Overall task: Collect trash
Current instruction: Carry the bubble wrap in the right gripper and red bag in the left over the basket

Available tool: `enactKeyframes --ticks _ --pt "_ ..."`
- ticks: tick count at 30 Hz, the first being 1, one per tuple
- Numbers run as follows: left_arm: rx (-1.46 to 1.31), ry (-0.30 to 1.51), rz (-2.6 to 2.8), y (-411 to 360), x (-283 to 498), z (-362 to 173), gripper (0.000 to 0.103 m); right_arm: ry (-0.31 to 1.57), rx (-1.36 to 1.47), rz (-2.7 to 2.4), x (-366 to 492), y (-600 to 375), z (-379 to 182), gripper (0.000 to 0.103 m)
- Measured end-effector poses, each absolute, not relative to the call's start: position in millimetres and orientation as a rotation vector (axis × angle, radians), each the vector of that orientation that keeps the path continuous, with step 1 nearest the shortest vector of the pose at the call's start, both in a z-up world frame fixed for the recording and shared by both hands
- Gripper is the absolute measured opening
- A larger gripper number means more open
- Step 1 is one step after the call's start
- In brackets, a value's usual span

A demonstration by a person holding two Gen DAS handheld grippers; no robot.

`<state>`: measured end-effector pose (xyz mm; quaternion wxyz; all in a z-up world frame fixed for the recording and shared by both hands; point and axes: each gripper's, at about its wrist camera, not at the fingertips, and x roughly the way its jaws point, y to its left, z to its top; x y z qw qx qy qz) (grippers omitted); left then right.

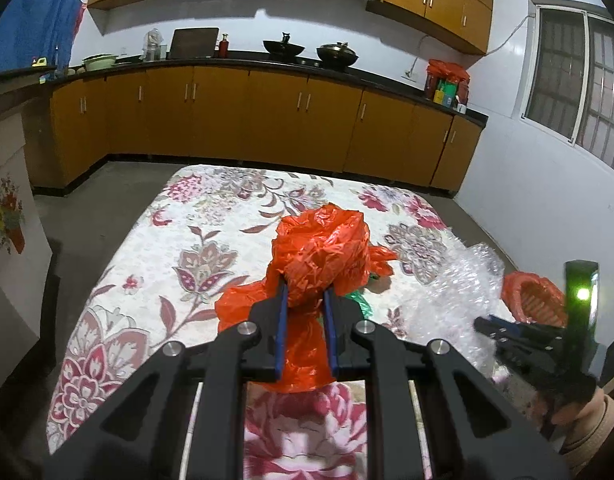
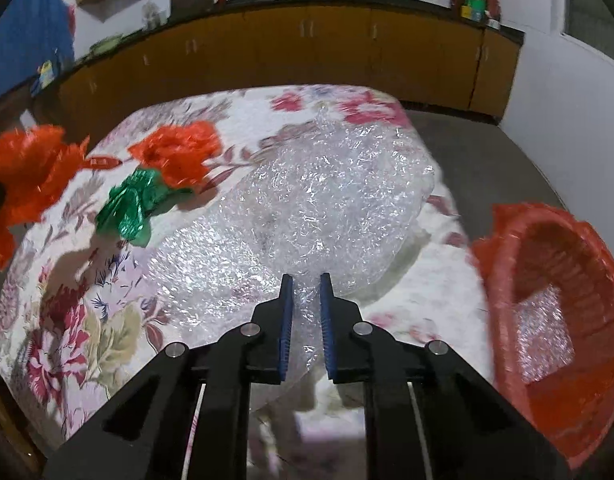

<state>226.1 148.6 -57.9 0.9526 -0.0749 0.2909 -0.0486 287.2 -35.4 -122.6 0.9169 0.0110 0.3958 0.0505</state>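
- Left wrist view looks forward and down along its fingers, close over the near edge of the floral table (image 1: 155, 240), facing the far cabinets (image 1: 243, 120).
- Right wrist view tilts steeper, nearer the tabletop's right side.
- Both share the table, the bubble wrap (image 2: 307, 208) and the far counter (image 2: 347, 0).

Orange kitchen cabinets (image 1: 227, 116), white walls (image 1: 519, 184), barred window (image 1: 579, 92), grey floor (image 1: 95, 216)

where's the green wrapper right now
In the right wrist view the green wrapper lies on the floral tablecloth, left of the bubble wrap and just below a crumpled orange bag.
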Motion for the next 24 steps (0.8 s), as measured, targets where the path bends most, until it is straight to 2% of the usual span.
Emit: enactKeyframes --ticks 24 --pt "-0.105 0.582 -0.291 58 226 -51 0.016 0.635 0.095 -0.03 228 -125 -65 0.014"
